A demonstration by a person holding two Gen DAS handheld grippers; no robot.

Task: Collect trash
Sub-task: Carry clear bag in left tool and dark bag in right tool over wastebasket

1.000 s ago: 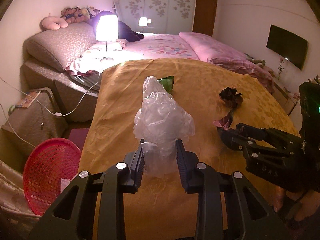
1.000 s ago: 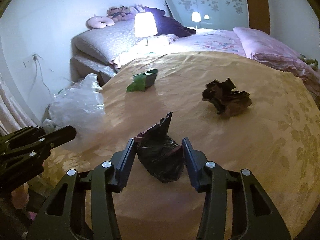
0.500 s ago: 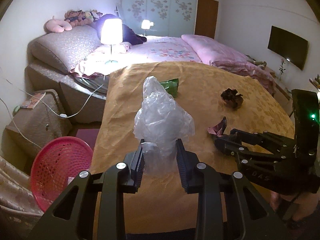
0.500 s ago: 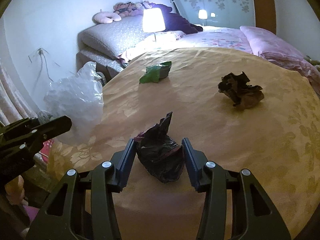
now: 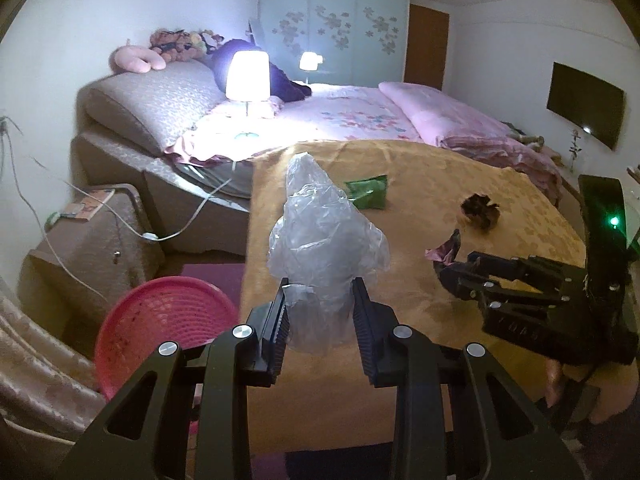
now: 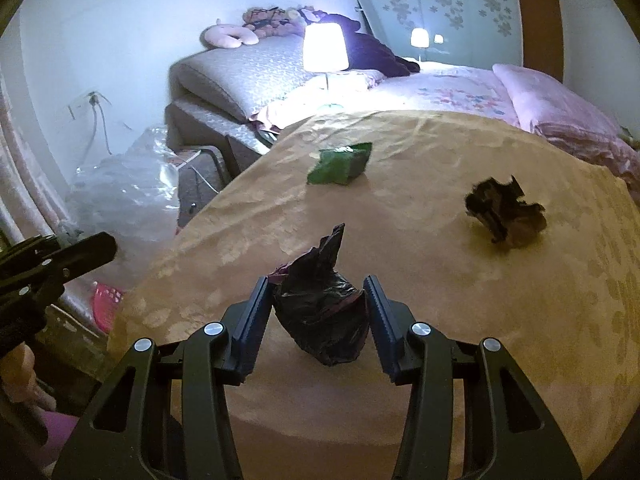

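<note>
My left gripper (image 5: 319,312) is shut on a crumpled clear plastic bag (image 5: 324,236) and holds it above the near left edge of the yellow-covered table (image 5: 420,216). My right gripper (image 6: 318,308) is shut on a dark crumpled wrapper with a pink lining (image 6: 320,308), held over the table's near edge; it shows at the right in the left wrist view (image 5: 446,246). A green wrapper (image 6: 340,162) and a dark brown crumpled wad (image 6: 504,214) lie on the table farther out. A pink mesh basket (image 5: 160,328) stands on the floor at the left.
A bed with pink bedding (image 5: 360,120) lies beyond the table, with a lit lamp (image 5: 247,76) on it. A brown case (image 5: 88,240) with white cables stands by the left wall. A television (image 5: 584,108) hangs on the right wall.
Both grippers have pulled back toward the table's near left edge with their trash still held. The pink basket has come closer in the left wrist view.
</note>
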